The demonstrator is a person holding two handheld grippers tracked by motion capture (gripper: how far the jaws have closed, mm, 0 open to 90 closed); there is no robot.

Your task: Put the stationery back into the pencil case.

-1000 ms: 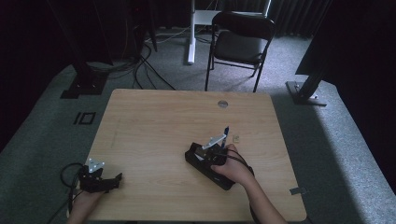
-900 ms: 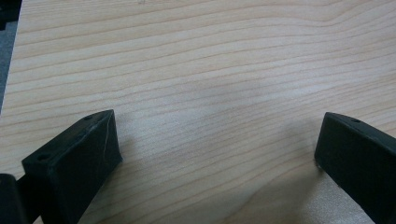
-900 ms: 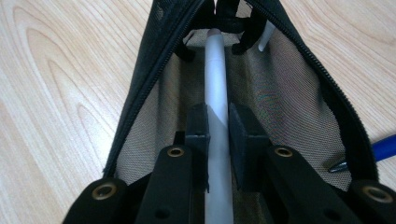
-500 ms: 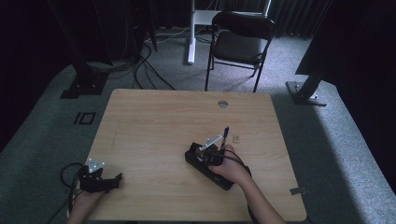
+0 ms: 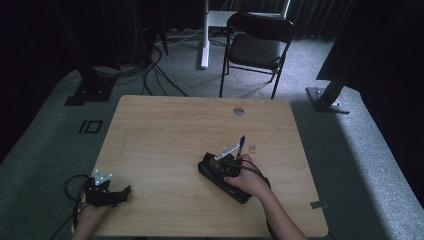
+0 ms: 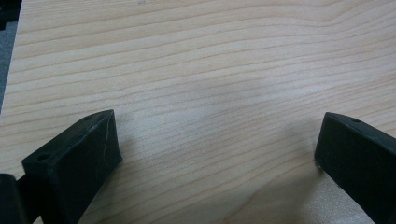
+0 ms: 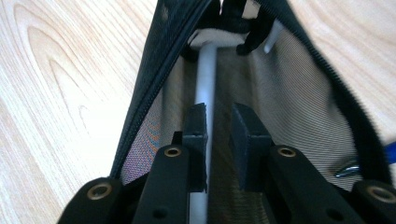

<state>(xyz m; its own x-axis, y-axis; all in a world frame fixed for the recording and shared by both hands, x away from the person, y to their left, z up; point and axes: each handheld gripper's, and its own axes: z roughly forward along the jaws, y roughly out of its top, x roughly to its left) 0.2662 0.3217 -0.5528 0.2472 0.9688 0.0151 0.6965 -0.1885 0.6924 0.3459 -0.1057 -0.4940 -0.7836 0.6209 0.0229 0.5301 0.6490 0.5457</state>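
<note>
Right gripper view looks into an open black pouch (image 7: 289, 88), where the right gripper (image 7: 218, 122) has its jaws nearly closed around a grey pen (image 7: 207, 70). High view puts the pouch (image 5: 216, 172) right of the desk's (image 5: 165, 130) middle, toward the near edge. Near the front-left corner the left gripper (image 5: 125, 192) rests, jaws spread wide, holding nothing.

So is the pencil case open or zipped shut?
Open: the pencil case has its zipper edges spread, and the right gripper reaches inside around a grey pen.
</note>
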